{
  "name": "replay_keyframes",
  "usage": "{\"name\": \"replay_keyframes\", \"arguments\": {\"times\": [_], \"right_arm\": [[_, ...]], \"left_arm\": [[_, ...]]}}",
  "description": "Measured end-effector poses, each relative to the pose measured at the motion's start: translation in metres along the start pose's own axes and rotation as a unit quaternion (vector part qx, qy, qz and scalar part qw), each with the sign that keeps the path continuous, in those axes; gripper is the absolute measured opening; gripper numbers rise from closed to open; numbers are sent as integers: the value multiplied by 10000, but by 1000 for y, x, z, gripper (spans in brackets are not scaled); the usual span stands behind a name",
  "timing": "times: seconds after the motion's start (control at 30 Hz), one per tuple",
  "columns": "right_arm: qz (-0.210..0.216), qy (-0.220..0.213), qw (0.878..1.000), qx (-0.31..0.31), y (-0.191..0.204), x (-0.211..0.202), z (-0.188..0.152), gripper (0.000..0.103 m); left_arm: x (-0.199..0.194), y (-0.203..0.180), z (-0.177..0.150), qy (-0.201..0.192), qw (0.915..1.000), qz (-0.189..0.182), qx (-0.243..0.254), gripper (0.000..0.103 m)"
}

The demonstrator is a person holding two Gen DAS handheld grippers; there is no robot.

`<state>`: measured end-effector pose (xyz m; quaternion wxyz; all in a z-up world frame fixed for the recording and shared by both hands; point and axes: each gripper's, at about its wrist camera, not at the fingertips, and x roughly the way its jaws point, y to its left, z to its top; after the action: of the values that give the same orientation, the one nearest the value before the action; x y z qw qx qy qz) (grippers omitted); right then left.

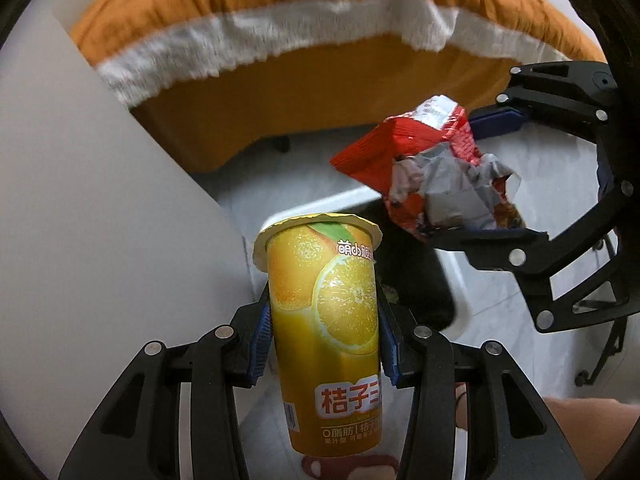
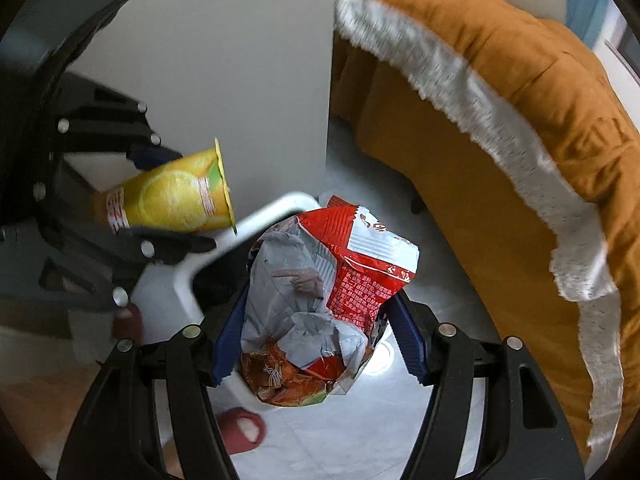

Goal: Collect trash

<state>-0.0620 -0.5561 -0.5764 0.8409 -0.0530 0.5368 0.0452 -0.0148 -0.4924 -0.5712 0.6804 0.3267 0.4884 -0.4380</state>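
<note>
My left gripper [image 1: 324, 344] is shut on a yellow orange-print drink cup [image 1: 326, 320], held upright above the floor; the cup also shows in the right wrist view [image 2: 172, 196], tilted on its side. My right gripper [image 2: 320, 344] is shut on a crumpled red and silver snack bag [image 2: 320, 292]. In the left wrist view the bag [image 1: 428, 176] hangs to the right of the cup, between the right gripper's fingers [image 1: 496, 120]. Both items hang over a white trash bin [image 1: 340, 200] with a dark inside, whose rim shows under the bag in the right wrist view [image 2: 256, 220].
An orange couch with a white-fringed orange blanket [image 1: 280, 20] stands behind the bin, also on the right [image 2: 520, 140]. A white panel [image 1: 80, 200] stands at the left. The floor is pale tile [image 1: 500, 300]. A red slipper [image 2: 242, 428] lies below.
</note>
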Motion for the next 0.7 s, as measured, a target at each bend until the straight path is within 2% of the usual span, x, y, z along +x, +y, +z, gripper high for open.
{"name": "replay_keyframes", "arguments": {"times": [0.03, 0.07, 0.17, 0.3, 0.5, 0.7], "right_arm": [[22, 98, 9999, -94, 1, 11, -6, 86], [9, 183, 9997, -172, 0, 21, -11, 98], [-40, 412, 9983, -399, 4, 43, -25, 98], [-89, 498, 9972, -550, 10, 57, -35, 98], [-102, 495, 9970, -583, 12, 55, -31, 98], [-164, 371, 9983, -424, 11, 24, -18, 98]], "left_arm": [[12, 1, -5, 30, 10000, -43, -68, 84], [21, 2, -9, 93, 9999, -34, -123, 100], [44, 1, -20, 127, 9999, 61, -20, 98], [57, -1, -25, 182, 9997, 62, 178, 98], [50, 3, -23, 153, 9995, 16, 269, 98], [19, 7, -14, 52, 9996, 58, 256, 98]]}}
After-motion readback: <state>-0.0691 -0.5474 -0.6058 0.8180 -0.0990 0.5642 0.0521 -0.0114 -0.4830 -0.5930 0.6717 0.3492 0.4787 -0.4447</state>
